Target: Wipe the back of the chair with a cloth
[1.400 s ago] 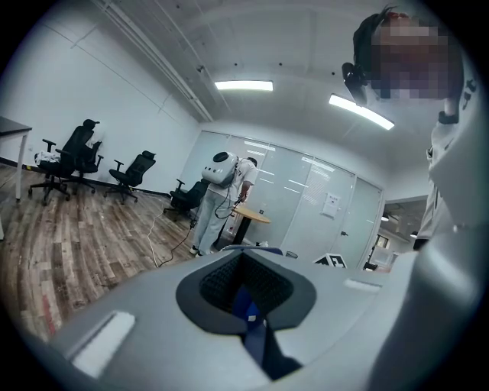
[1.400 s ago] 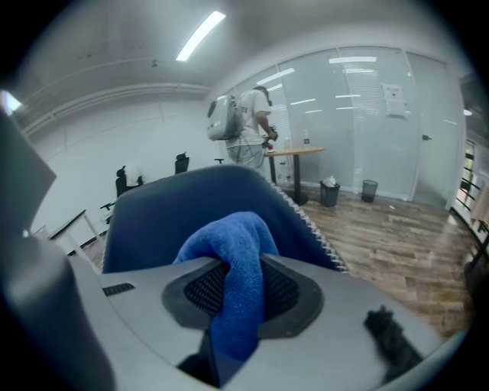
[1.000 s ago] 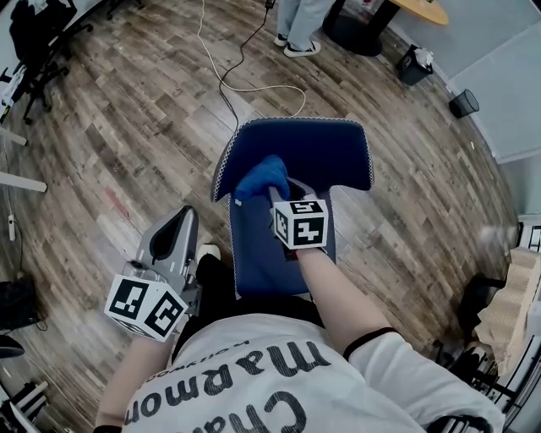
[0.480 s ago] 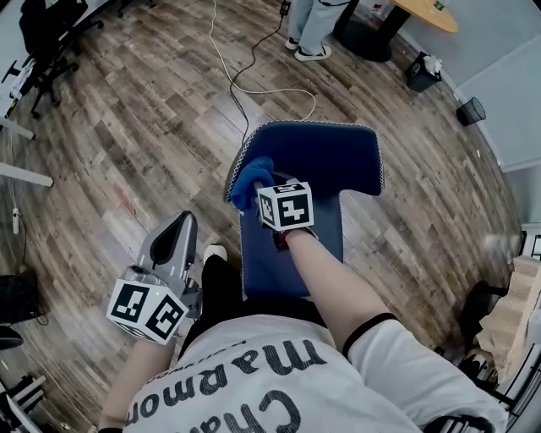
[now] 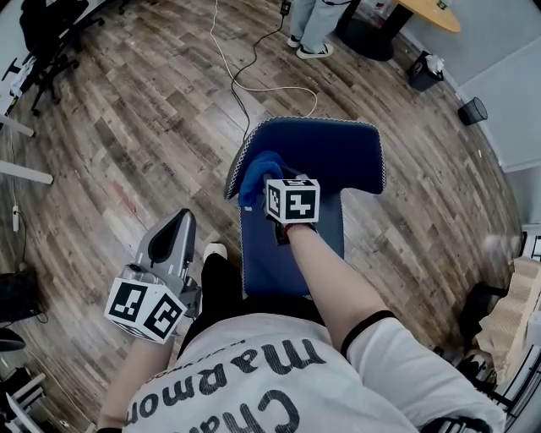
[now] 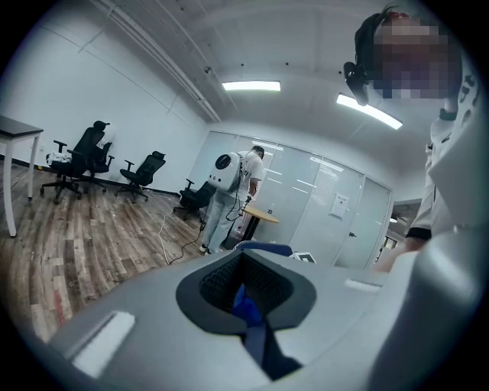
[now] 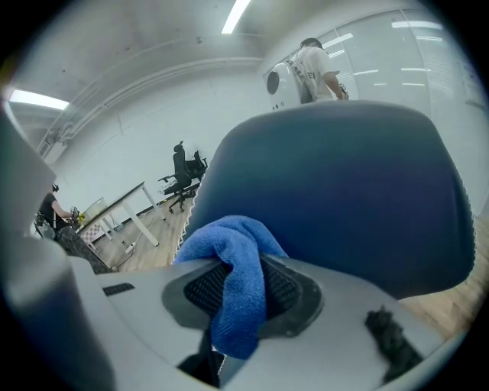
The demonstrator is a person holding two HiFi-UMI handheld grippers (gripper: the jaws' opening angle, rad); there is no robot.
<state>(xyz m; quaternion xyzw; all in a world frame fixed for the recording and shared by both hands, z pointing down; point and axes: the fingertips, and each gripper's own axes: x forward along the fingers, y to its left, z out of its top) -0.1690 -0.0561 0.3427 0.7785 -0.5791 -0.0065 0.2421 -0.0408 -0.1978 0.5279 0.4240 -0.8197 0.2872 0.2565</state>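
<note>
wood plank floor (image 5: pixel 118 127): fills the head view, running under everything else.
blue chair (image 5: pixel 338 152): stands just ahead of the person, seat toward them and curved back on the far side; in the right gripper view the back fills most of the frame, close behind the jaws.
standing person (image 5: pixel 314 25): legs and shoes at the top edge of the head view, well beyond the chair.
left gripper (image 5: pixel 177 224): held low at the person's left, off to the side of the chair and apart from it; jaws drawn together with nothing between them, a sliver of blue showing past them.
right gripper (image 5: pixel 272 178): reaches over the seat to the left part of the chair back; jaws clamped on the cloth.
blue cloth (image 7: pixel 237 282): pinched between the right jaws, bunched over their tips, lying against the left edge of the chair back.
white cable (image 5: pixel 245 84): loops across the floor behind the chair.
</note>
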